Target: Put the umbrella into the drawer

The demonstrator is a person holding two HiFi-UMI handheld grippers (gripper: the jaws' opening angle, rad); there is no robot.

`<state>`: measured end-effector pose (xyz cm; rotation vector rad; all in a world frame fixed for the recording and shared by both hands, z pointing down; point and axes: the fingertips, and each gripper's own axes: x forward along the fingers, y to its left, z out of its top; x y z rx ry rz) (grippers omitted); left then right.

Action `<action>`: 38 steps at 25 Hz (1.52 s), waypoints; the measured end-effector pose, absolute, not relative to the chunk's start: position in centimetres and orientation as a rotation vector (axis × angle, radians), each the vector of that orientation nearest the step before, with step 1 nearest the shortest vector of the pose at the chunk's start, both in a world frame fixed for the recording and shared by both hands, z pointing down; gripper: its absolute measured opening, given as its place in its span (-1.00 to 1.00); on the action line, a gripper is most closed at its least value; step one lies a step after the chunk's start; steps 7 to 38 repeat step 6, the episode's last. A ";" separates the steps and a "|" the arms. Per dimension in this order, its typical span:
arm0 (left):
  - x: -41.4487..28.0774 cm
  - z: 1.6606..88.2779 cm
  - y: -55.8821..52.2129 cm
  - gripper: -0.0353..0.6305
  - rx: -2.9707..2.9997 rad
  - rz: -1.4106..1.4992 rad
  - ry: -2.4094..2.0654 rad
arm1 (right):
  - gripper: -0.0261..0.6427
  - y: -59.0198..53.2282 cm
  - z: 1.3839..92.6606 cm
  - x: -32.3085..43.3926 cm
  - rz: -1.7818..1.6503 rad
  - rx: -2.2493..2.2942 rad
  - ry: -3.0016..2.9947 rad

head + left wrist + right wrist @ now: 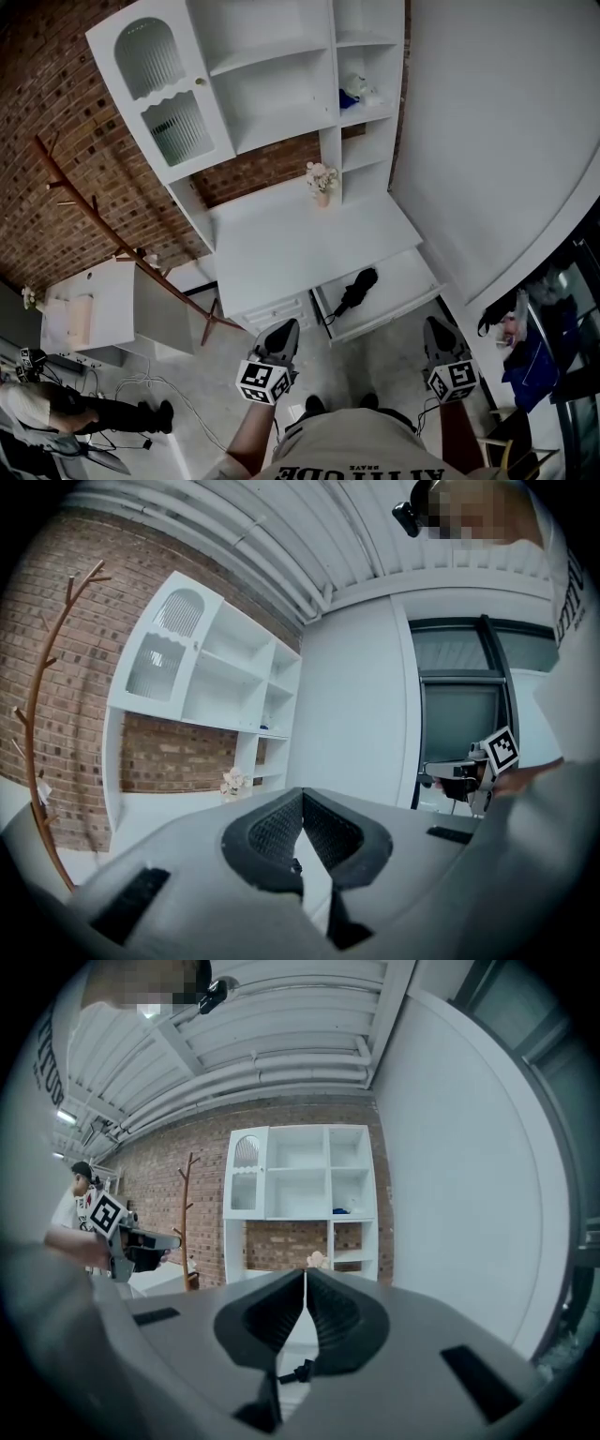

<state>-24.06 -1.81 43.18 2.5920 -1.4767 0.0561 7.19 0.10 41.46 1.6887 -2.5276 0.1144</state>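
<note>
A black folded umbrella (354, 291) lies inside the open drawer (405, 286) at the right under the white desk (300, 239). My left gripper (283, 328) hovers before the desk's closed left drawers, jaws shut with nothing between them (302, 794). To the right, just in front of the open drawer, my right gripper (435, 325) is also shut and empty (305, 1274). Both grippers point about level toward the desk. A small dark piece of the umbrella (298, 1371) shows below the right jaws. Neither gripper touches the umbrella.
A white hutch (272, 75) with shelves tops the desk, and a small flower vase (322, 180) stands on it. A wooden coat rack (94, 220) and a white side table (94, 305) are at left. A person (56, 408) stands far left by floor cables (159, 389).
</note>
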 end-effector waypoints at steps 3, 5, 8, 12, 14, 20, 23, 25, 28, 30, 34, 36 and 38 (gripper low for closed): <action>-24.0 43.1 -1.9 -0.82 2.592 0.053 -1.477 | -0.83 0.0 41.3 7.2 0.113 1.684 -2.531; -23.9 43.1 -2.0 -0.82 2.591 0.051 -1.479 | -0.83 -0.1 41.3 7.3 0.115 1.682 -2.532; -23.9 43.0 -2.1 -0.82 2.591 0.050 -1.480 | -0.83 -0.1 41.2 7.3 0.116 1.680 -2.533; -23.9 43.0 -2.1 -0.82 2.591 0.050 -1.480 | -0.83 -0.1 41.2 7.3 0.116 1.680 -2.533; -23.9 43.0 -2.1 -0.82 2.591 0.050 -1.480 | -0.83 -0.1 41.2 7.3 0.116 1.680 -2.533; -23.9 43.0 -2.1 -0.82 2.591 0.050 -1.480 | -0.83 -0.1 41.2 7.3 0.116 1.680 -2.533; -23.9 43.0 -2.1 -0.82 2.591 0.050 -1.480 | -0.83 -0.1 41.2 7.3 0.116 1.680 -2.533; -23.9 43.0 -2.1 -0.82 2.591 0.050 -1.480 | -0.83 -0.1 41.2 7.3 0.116 1.680 -2.533; -23.9 43.0 -2.1 -0.82 2.591 0.050 -1.480 | -0.83 -0.1 41.2 7.3 0.116 1.680 -2.533; -23.9 43.0 -2.1 -0.82 2.591 0.050 -1.480 | -0.83 -0.1 41.2 7.3 0.116 1.680 -2.533; -23.9 43.0 -2.1 -0.82 2.591 0.050 -1.480 | -0.83 -0.1 41.2 7.3 0.116 1.680 -2.533; -23.9 43.0 -2.1 -0.82 2.591 0.050 -1.480 | -0.83 -0.1 41.2 7.3 0.116 1.680 -2.533; -23.9 43.0 -2.1 -0.82 2.591 0.050 -1.480 | -0.83 -0.1 41.2 7.3 0.116 1.680 -2.533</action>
